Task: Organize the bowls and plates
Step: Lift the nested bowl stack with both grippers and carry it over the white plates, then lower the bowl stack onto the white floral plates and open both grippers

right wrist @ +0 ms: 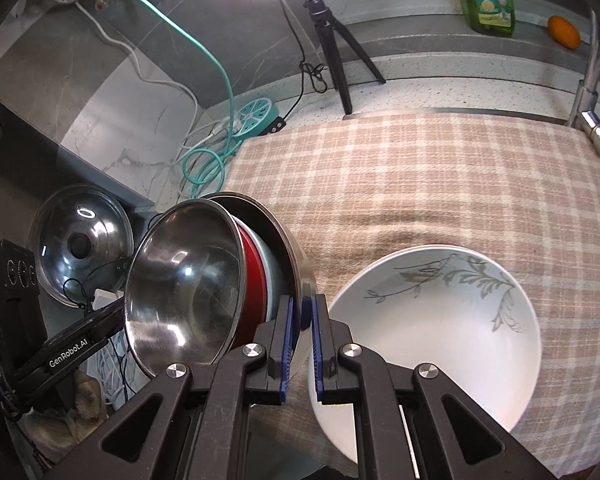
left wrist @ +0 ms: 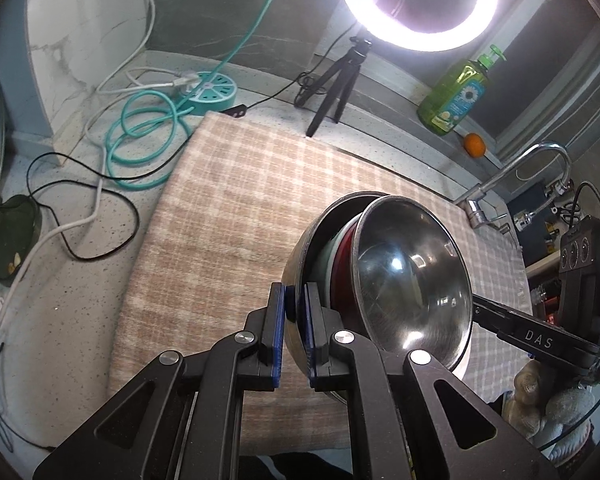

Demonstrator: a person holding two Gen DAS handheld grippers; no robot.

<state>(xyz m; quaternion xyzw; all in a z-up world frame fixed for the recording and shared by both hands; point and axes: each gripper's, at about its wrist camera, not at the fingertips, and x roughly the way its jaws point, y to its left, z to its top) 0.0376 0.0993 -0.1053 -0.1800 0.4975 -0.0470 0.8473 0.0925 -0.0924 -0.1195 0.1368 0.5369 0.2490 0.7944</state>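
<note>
A nested stack of dishes hangs tilted above the beige checked cloth (right wrist: 440,184) on the speckled worktop (left wrist: 80,288): a large steel outer bowl (right wrist: 296,264), a pale dish and a red bowl (right wrist: 252,280) inside it, and a shiny steel inner bowl (left wrist: 412,276) on top. The left gripper (left wrist: 296,332) and right gripper (right wrist: 300,344) each have jaws clenched on opposite rims of the outer bowl. Most nesting looks done. The white ceramic bowl with a grey leaf pattern (right wrist: 432,320) rests apart on the cloth, seemingly unsorted. The pale dish is mostly hidden, and where the stack belongs is not shown.
</note>
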